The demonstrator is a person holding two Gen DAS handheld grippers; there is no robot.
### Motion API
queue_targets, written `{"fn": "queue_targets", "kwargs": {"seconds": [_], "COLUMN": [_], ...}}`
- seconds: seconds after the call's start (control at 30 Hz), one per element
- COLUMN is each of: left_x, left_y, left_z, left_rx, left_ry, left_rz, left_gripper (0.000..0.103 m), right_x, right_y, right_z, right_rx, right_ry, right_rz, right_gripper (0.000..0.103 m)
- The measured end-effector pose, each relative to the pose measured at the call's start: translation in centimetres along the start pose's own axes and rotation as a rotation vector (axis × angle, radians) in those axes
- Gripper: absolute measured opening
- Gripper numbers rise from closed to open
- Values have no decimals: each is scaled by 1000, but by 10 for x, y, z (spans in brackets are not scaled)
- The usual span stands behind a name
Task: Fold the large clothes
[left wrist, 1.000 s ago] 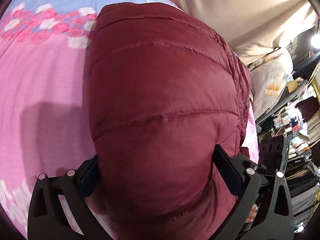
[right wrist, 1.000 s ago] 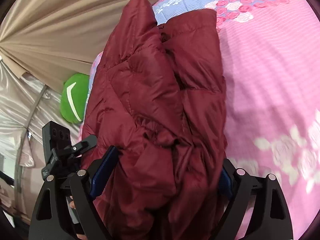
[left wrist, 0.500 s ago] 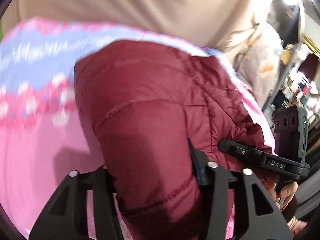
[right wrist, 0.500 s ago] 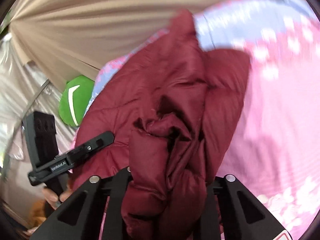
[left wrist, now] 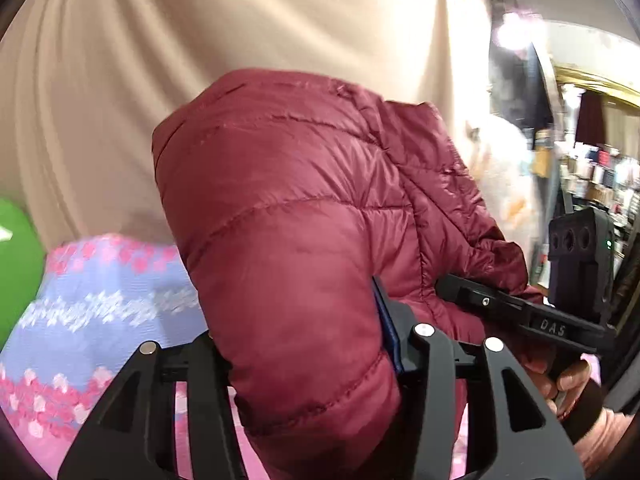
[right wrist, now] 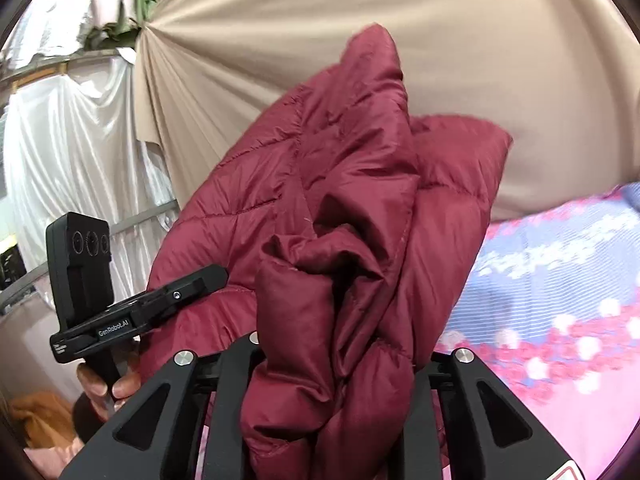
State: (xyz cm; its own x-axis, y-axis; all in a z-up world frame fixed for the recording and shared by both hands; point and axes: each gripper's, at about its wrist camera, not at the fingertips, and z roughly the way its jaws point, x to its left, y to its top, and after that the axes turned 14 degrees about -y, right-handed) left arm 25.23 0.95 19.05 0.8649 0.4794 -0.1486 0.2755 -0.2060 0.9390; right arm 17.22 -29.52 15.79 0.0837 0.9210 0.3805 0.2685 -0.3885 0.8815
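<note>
I see left gripper (left wrist: 304,344) clamped on maroon puffer jacket (left wrist: 304,216), frame centre | right gripper (right wrist: 340,360) clamped on bunched jacket | floral bedsheet (right wrist: 560,280) lower right

The maroon jacket (left wrist: 288,248) is quilted cloth with a slight sheen, stitched in puffy channels. Both grippers are matt black plastic with bright metal screws: left gripper (left wrist: 304,344), right gripper (right wrist: 340,356). The bedsheet (right wrist: 560,280) is soft printed cloth, the beige curtain (right wrist: 480,60) smooth, pleated fabric.
</note>
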Motion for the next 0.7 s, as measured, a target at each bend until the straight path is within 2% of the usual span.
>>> {"fn": "queue_targets", "kwargs": {"seconds": [0.03, 0.1, 0.13, 0.17, 0.2, 0.23, 0.27, 0.3, 0.33, 0.37, 0.43, 0.5, 0.57, 0.67, 0.7], "left_x": [16, 60, 82, 105, 130, 144, 152, 152, 149, 143, 130, 114, 101, 78, 80], "left_y": [-3, -22, -36, -56, -84, -102, -115, -124, -126, -127, -129, -135, -148, -179, -184], "left_z": [12, 44, 65, 82, 100, 105, 100, 83, 69, 59, 36, 24, 22, 45, 47], "left_rx": [22, 89, 136, 189, 268, 317, 317, 254, 228, 211, 195, 219, 277, 377, 382], "left_ry": [24, 85, 125, 184, 273, 316, 307, 262, 253, 248, 242, 229, 230, 260, 277], "left_rz": [-22, -86, -120, -167, -232, -277, -313, -339, -347, -343, -308, -250, -205, -144, -131], "left_gripper": [49, 64, 70, 74, 72, 71, 72, 74, 78, 86, 90, 91, 91, 89, 82], "right_x": [-2, -11, -19, -32, -42, -56, -67, -73, -78, -79, -81, -74, -71, -46, -32], "right_y": [-4, -23, -37, -59, -73, -91, -104, -108, -110, -107, -101, -95, -96, -103, -107], "right_z": [21, 74, 102, 134, 148, 156, 150, 139, 126, 106, 80, 64, 60, 79, 91], "right_rx": [23, 113, 176, 289, 359, 420, 412, 394, 381, 348, 300, 298, 302, 345, 357], "right_ry": [-8, -45, -96, -172, -214, -261, -221, -209, -224, -255, -278, -248, -218, -192, -216], "right_rz": [9, 20, 26, 51, 81, 126, 183, 201, 193, 163, 135, 105, 79, 32, 8], "right_gripper": [26, 36, 37, 39, 39, 40, 42, 42, 43, 46, 47, 47, 48, 51, 51]}}
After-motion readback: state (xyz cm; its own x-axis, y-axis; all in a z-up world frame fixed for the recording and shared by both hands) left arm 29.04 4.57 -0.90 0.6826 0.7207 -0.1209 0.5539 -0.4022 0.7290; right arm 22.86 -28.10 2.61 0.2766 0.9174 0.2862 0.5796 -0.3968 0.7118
